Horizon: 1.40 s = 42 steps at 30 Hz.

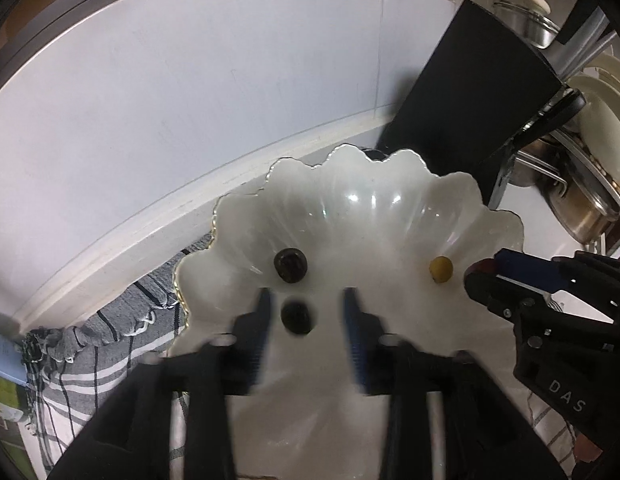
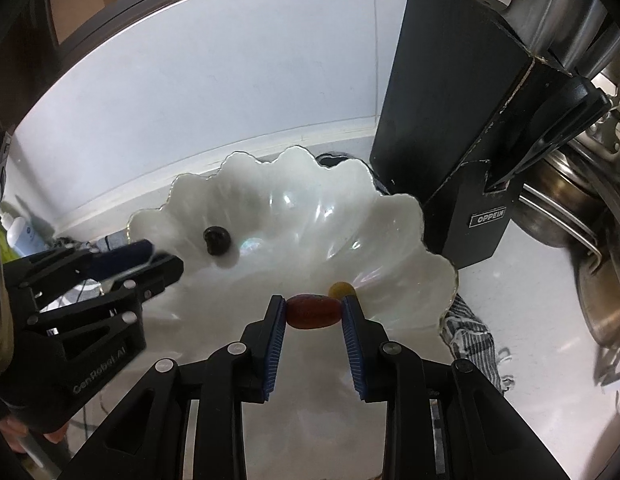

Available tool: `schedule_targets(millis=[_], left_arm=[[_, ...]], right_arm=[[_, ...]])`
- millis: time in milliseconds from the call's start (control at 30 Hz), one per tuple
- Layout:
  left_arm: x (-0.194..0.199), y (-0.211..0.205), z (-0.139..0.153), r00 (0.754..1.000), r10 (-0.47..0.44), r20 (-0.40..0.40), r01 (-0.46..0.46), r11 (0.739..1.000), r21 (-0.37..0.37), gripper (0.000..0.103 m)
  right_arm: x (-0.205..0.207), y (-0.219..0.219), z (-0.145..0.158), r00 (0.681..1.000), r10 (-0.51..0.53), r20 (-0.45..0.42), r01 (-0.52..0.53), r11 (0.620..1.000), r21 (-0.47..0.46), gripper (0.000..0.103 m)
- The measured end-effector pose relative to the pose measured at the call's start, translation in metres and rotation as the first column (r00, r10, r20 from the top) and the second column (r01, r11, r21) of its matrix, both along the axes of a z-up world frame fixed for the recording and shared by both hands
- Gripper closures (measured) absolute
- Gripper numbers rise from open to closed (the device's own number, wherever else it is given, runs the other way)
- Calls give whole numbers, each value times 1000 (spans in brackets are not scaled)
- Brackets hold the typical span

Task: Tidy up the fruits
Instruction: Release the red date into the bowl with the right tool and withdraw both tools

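Two dark fruits show up in the left wrist view. One dark wrinkled fruit (image 1: 290, 265) sits on the left slope of the white scalloped bowl (image 1: 390, 208). A second dark fruit (image 1: 296, 317) hangs blurred in the gap of the left gripper (image 1: 308, 312). The blue pads (image 1: 352, 336) stand well apart with clear space on both sides of that fruit, so nothing is clamped. Over on the bowl's right side a small yellow fruit (image 1: 441, 268) rests just inside the rim. The right gripper (image 1: 484, 272) reaches in from the right edge, its tip near that yellow fruit with something reddish between its fingers. A striped grey cloth (image 1: 110, 340) lies under the bowl's left edge, and a black knife block (image 1: 470, 112) stands behind the bowl on the right.

Switch to the right wrist view: the right gripper (image 2: 313, 311) is closed onto a reddish-brown oval fruit (image 2: 313, 312), both blue pads (image 2: 275, 344) pressed against its ends, right over the bowl's (image 2: 398, 240) near rim. The yellow fruit (image 2: 341, 289) peeks out just behind it. One dark fruit (image 2: 217, 240) lies toward the bowl's left side. The left gripper (image 2: 158, 262) comes in from the left, fingers parted, over the bowl's left edge. The knife block (image 2: 454, 128) stands at the bowl's far right.
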<state>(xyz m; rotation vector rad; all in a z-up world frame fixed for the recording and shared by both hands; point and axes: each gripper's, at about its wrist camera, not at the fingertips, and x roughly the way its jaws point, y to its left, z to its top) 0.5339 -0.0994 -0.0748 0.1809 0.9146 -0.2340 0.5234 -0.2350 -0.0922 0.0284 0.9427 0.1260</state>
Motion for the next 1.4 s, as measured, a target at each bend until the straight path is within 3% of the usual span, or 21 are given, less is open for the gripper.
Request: schedule_targets(millis=[67,367,633,733,1400], left_arm=[[0,1,1,1000,4,5,-4,1000,-5,55],[-18,9,21,998,30,60,-30,1000,-4,36],[-49,16,51,988,39,150,-42,999,16,27],[-62,20,63,979,48,196,-53,998,20,22],[-165,47,110,936,37,350,-23,999,-42,18]], right_arm=[[0,-1,1,1000,-9,6,9,1000,-12,61],[-13,-3,15,999,-23,43,23,1000,-9,61],[-41,3,41,993,-18,113,20,1000,-12,60],[-55,6,53,988,-18,151,20,1000,-15,52],[-156,14,110,940,-21,342,28,999,-16,52]])
